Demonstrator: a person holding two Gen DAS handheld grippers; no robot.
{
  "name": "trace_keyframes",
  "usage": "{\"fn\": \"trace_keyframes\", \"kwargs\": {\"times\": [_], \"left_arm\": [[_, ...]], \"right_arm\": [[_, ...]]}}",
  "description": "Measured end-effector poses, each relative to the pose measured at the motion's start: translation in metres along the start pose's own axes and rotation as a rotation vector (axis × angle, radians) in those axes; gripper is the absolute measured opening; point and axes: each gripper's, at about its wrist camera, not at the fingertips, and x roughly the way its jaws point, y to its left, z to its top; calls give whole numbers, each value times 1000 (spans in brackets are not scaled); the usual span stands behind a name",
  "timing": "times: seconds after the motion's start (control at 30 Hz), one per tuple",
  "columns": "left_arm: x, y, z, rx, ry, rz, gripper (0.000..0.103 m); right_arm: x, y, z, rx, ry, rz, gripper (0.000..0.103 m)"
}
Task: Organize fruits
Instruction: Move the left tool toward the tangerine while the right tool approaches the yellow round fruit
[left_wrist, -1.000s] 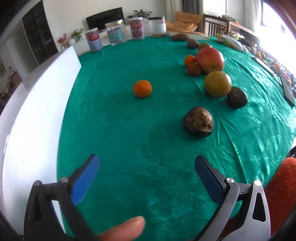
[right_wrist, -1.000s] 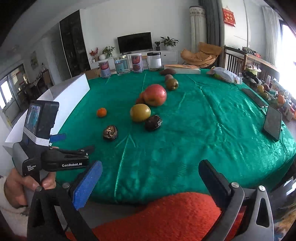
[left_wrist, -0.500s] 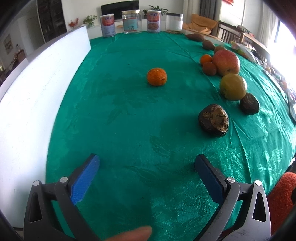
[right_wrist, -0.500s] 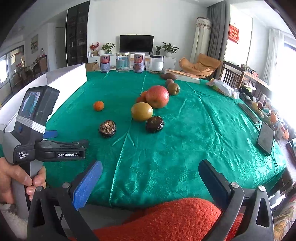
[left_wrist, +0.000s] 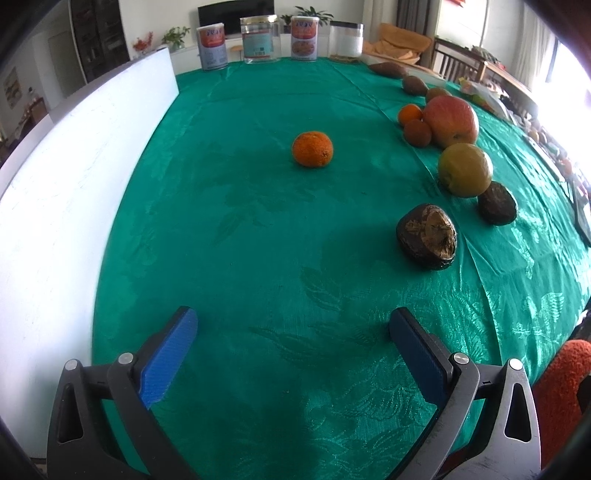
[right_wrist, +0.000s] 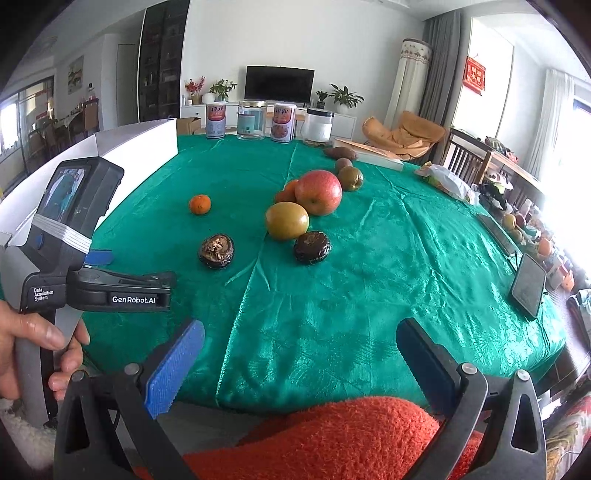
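— What stands along the back of the room?
— At upper centre of the right wrist view, a dark television (right_wrist: 279, 83) hangs on a white wall (right_wrist: 332, 48), above a low white cabinet (right_wrist: 343, 122) with potted plants (right_wrist: 345, 96) on it.

— And to the left?
— A tall dark shelving unit (right_wrist: 160, 62) in the upper left, with glass doors (right_wrist: 22, 125) at the far left edge letting in daylight.

— The right side?
— An orange lounge chair (right_wrist: 406, 133) right of centre, grey curtains (right_wrist: 437, 66) above it, a red hanging (right_wrist: 474, 75) on the wall, and a bright window (right_wrist: 569, 155) at the right edge, glaring white. Dark wooden chairs (right_wrist: 465, 158) stand below it.
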Motion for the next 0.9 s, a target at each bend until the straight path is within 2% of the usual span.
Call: {"fn": "trace_keyframes", "kwargs": {"times": [0.9], "left_arm": [[1, 0, 0, 19, -3, -9, 103]], "right_arm": [[8, -5, -1, 24, 23, 40, 103]]}}
